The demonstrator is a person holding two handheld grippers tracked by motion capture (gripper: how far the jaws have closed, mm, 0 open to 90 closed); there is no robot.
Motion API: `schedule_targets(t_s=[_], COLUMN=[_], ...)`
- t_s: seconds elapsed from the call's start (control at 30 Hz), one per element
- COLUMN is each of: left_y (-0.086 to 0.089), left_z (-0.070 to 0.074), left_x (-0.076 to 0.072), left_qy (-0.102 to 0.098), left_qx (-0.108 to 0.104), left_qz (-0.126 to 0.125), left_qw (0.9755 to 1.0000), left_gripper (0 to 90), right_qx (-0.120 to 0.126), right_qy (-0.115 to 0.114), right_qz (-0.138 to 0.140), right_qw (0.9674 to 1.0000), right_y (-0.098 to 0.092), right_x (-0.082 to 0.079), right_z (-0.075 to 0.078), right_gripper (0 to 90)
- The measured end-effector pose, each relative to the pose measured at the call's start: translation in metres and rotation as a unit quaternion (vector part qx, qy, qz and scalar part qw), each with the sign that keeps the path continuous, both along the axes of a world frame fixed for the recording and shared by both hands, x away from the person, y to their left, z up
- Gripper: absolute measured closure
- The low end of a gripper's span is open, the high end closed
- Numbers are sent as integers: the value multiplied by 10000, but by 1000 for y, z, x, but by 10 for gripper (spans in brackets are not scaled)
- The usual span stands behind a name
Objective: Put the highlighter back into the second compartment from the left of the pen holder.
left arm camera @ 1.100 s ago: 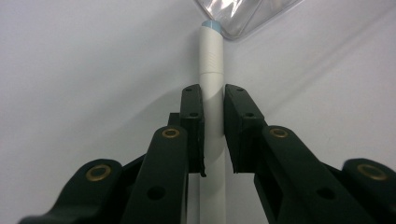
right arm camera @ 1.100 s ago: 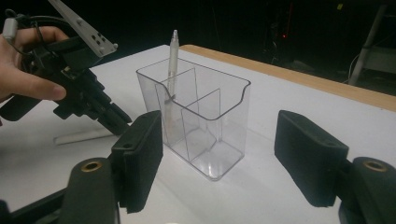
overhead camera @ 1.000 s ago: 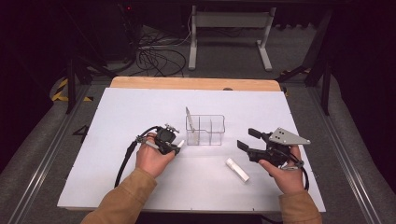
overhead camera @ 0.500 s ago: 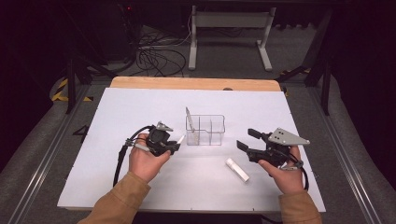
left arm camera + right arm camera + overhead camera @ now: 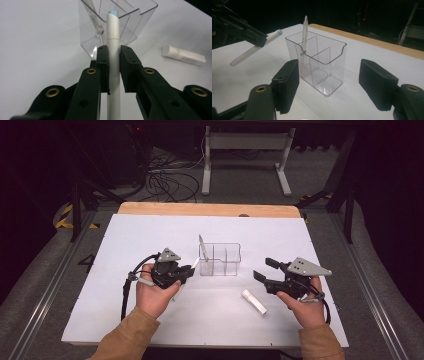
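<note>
A clear plastic organizer with several compartments stands mid-table, and a clear pen leans in its left end. My left gripper is shut on a white marker with a pale blue tip, held off the table and pointing at the organizer. From the right gripper view the marker slants up toward the organizer and the pen. My right gripper is open, with nothing between its pads, and faces the organizer from the right.
A short white tube lies on the white table in front of the right gripper, also seen as a tube beyond the left jaws. A wooden strip edges the table's far side.
My left gripper has risen a little and drifted slightly left with the marker in it. The right hand has kept still.
</note>
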State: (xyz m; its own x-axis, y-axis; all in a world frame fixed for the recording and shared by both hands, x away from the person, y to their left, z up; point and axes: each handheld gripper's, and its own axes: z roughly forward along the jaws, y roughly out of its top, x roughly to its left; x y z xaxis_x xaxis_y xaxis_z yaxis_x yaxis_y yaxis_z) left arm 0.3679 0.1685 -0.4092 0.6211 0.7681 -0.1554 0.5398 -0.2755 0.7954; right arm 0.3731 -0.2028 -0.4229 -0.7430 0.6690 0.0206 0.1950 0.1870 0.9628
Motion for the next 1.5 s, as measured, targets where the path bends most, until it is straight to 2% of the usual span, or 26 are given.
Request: schedule_targets(t_s=[0.17,0.3,0.57,0.7,0.9,1.1,1.3,1.5], left_y=[1,0,-5,-9,-15,-18,-22,-27], left_z=[4,10,26,35,45,55,62,68], left_x=[-1,-4,-3,-2,6,15,27,36], left_qy=[-143,-352,-760,-932,-975,-1106,-1075,-1153], left_qx=[-166,-295,-563,-594,-679,-822,-742,-904], left_qz=[-102,-163,-404,-501,-547,-530,-532,-599], left_qw=[9997,9988,9947,9926,9914,9890,9900,9874], left_gripper=[783,783,783,783,783,782,782,782], right_qx=[2,-8,-16,3,5,19,43,53], right_qy=[7,1,-5,3,7,-11,-5,-16], right_qz=[-5,1,17,1,8,3,-6,-11], right_qw=[10000,10000,10000,10000,10000,10000,10000,10000], right_y=[0,0,1,0,1,-1,0,-2], right_x=[0,0,0,0,0,0,-1,-1], right_z=[0,0,-1,0,0,0,1,1], right_gripper=[332,332,332,332,332,332,332,332])
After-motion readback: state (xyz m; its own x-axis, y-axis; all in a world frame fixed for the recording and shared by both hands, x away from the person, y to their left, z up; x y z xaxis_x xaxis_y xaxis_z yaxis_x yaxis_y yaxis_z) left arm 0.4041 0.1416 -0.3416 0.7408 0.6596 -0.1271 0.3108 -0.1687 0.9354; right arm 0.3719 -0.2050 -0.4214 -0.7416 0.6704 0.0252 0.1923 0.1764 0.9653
